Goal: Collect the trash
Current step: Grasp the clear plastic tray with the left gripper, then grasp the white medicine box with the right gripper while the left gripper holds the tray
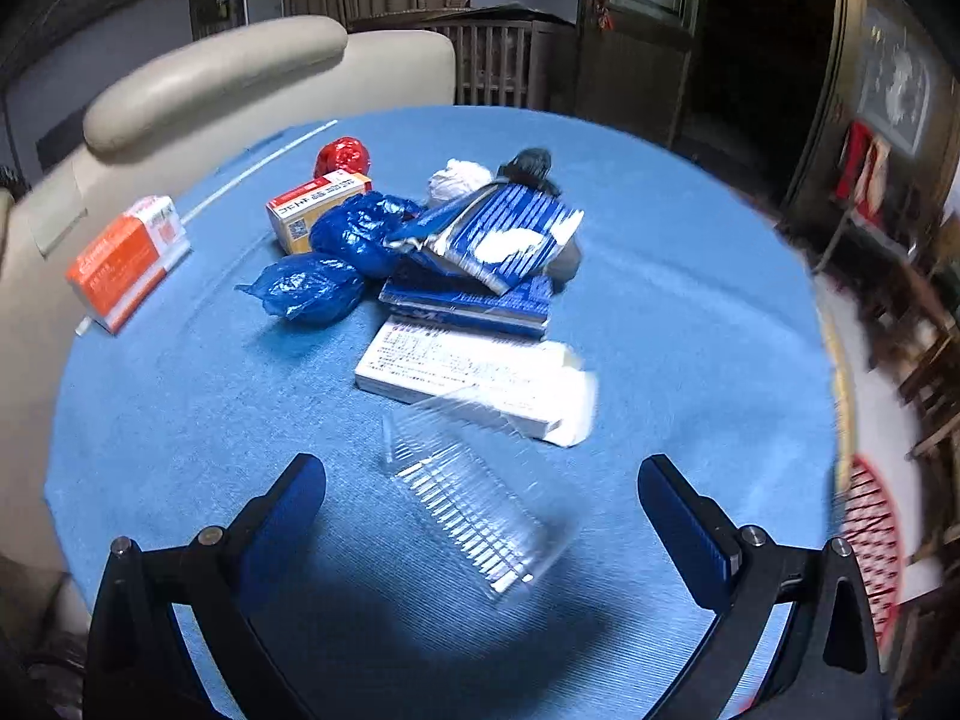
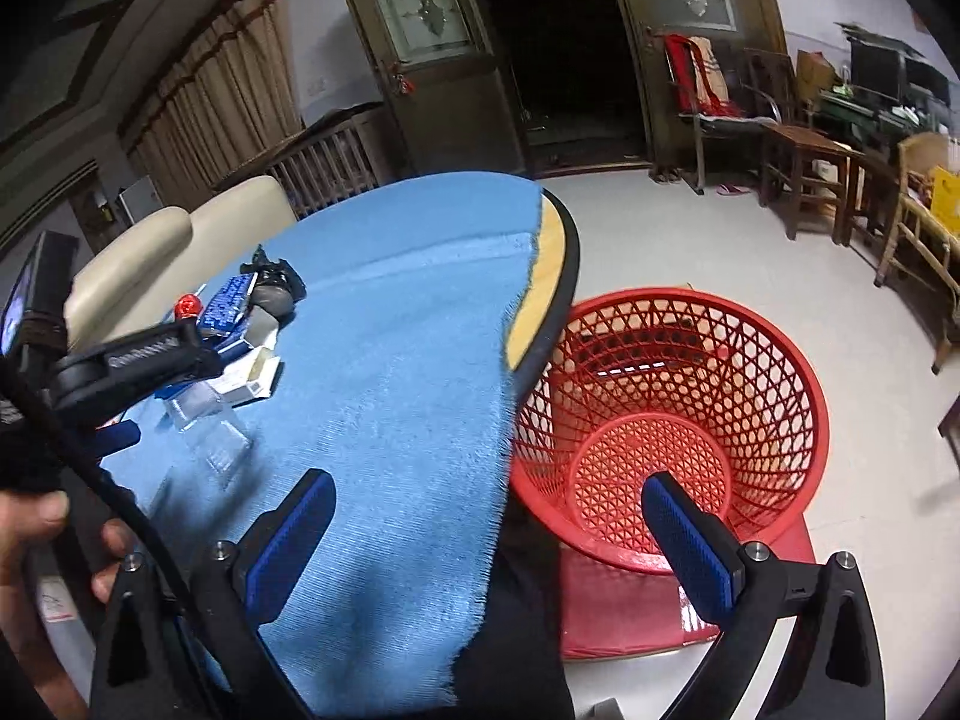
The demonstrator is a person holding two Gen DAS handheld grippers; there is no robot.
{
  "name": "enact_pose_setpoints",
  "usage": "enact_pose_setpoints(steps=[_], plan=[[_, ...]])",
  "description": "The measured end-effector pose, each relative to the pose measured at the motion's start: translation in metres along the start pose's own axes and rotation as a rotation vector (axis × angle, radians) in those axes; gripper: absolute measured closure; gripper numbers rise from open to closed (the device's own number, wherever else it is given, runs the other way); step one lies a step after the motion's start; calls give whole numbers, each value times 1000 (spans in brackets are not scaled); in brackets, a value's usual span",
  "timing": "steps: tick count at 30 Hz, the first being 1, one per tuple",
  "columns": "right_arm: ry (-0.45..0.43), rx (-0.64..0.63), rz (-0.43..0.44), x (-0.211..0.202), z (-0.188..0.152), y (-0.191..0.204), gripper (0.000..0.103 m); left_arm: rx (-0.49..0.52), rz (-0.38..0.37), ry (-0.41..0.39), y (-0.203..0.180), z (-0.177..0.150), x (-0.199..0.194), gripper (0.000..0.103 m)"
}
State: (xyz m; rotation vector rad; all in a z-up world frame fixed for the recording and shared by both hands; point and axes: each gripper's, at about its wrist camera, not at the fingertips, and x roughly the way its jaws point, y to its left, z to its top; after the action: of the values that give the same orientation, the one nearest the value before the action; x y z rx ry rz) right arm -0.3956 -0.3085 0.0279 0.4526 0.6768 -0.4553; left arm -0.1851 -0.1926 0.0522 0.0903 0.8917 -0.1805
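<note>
A light blue cloth (image 1: 660,312) covers the table, whose bare rim (image 2: 543,264) shows yellow wood edged in black. The basket (image 2: 774,372) is red with an open lattice pattern. Among the trash lie two crumpled dark blue bags (image 1: 312,291), an orange-and-white box (image 1: 123,261) and a blue-and-white striped packet (image 1: 510,234).

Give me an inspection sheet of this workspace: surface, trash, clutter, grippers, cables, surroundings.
Surface: round table under a blue cloth; bare wood rim shows at the cloth's edge in the right wrist view.
Job's things: clear plastic tray nearest the left gripper; white box; blue packets; two blue bags; orange box; yellow box; red wad; red basket on the floor beside the table, with no trash visible inside.
Clutter: nothing seen beyond the trash.
Grippers: left gripper open, above the tray; right gripper open, holding nothing.
Cables: black cable by the hand.
Surroundings: beige sofa, wooden chairs, open doorway.
</note>
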Motion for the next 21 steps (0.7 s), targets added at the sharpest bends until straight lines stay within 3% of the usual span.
enact_pose_setpoints(steps=[2, 4, 5, 6, 11, 21], plan=[[0, -3, 1, 0, -1, 0, 0, 8, 16, 12, 3, -3, 11, 1], [-2, -9, 5, -1, -1, 1, 0, 22, 6, 49, 10, -6, 22, 26], [-4, -14, 8, -2, -1, 2, 0, 25, -19, 80, 16, -7, 28, 58], [-6, -17, 9, -3, -1, 3, 0, 17, -49, 105, 22, -8, 32, 68], [-12, -26, 17, -5, -2, 8, 0, 7, -140, 72, 56, -9, 16, 83], [-11, -79, 21, -6, -5, 26, 0, -13, -226, 44, 108, -16, 8, 83]])
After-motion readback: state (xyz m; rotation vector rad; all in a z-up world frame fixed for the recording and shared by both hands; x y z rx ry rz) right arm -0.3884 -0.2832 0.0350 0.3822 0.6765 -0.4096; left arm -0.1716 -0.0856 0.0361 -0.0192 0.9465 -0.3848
